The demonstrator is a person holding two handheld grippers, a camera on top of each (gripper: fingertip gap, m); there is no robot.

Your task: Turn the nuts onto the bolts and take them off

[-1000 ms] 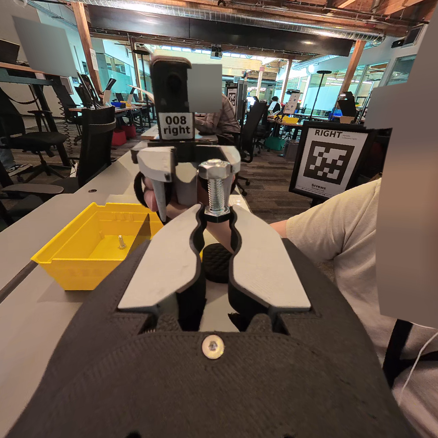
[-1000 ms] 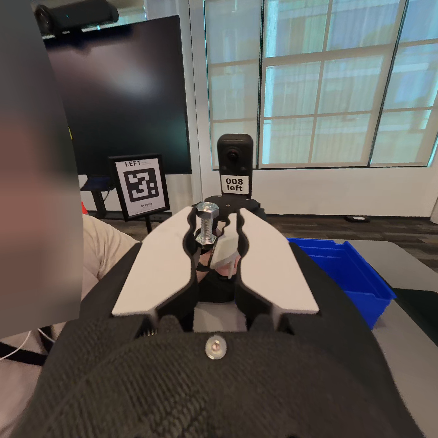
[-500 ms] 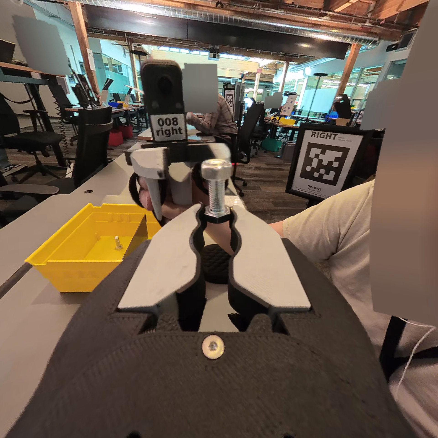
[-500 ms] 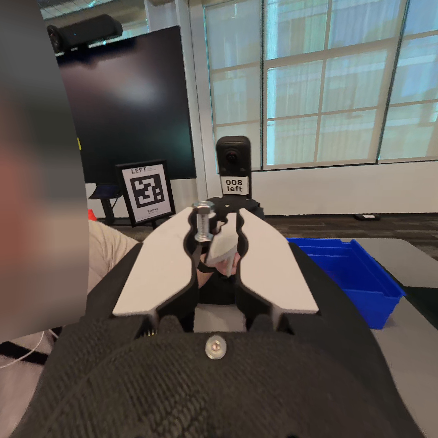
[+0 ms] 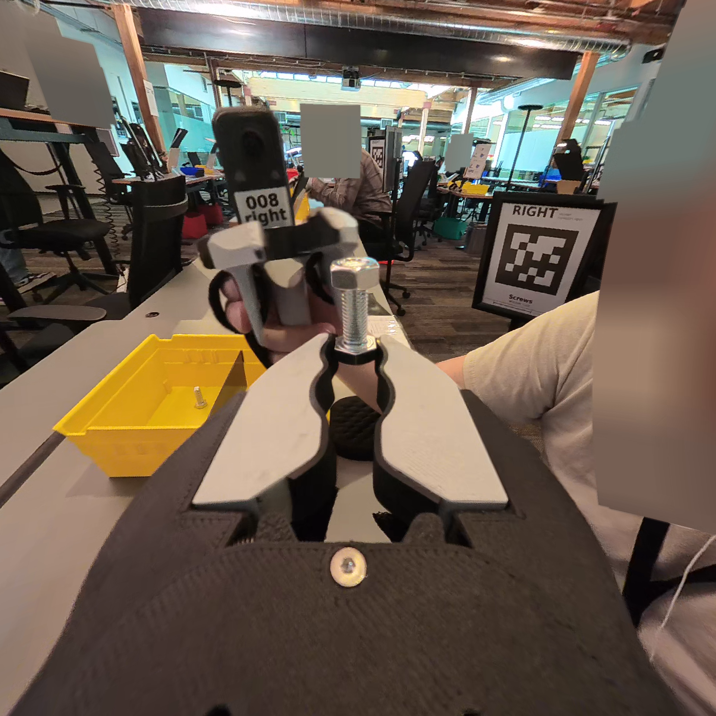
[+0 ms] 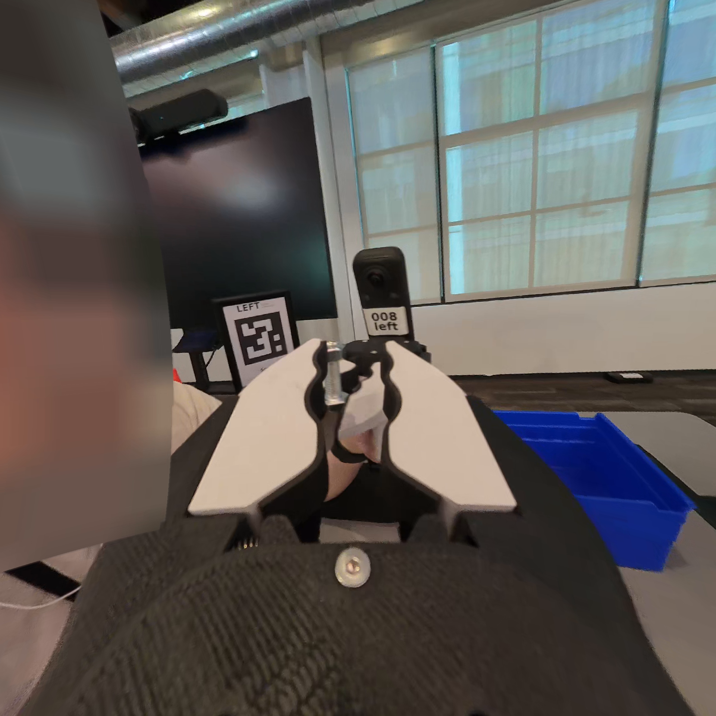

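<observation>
My left gripper (image 5: pixel 354 345) is shut on a hex nut (image 5: pixel 353 348) at its fingertips. A silver bolt (image 5: pixel 354 298) stands upright in the nut, head up. My right gripper (image 5: pixel 286 240) faces it from the far side, tilted, just left of and behind the bolt head, with its fingers apart and empty. In the right wrist view the right gripper (image 6: pixel 353 345) is open. The bolt (image 6: pixel 332 372) shows beyond it, close to the inner edge of the left finger.
A yellow bin (image 5: pixel 128 426) on the grey table (image 5: pixel 46 523) at the left holds a small bolt (image 5: pixel 199 397). A blue bin (image 6: pixel 604 484) sits at the right. A person's sleeve (image 5: pixel 534 368) is at the right. Framed marker signs (image 5: pixel 538 252) stand behind. My hands' fingertips stand some 5 cm from each other.
The right gripper has drawn left and tilted, away from the bolt head, and its view now points higher. The left gripper still holds the nut with the bolt upright.
</observation>
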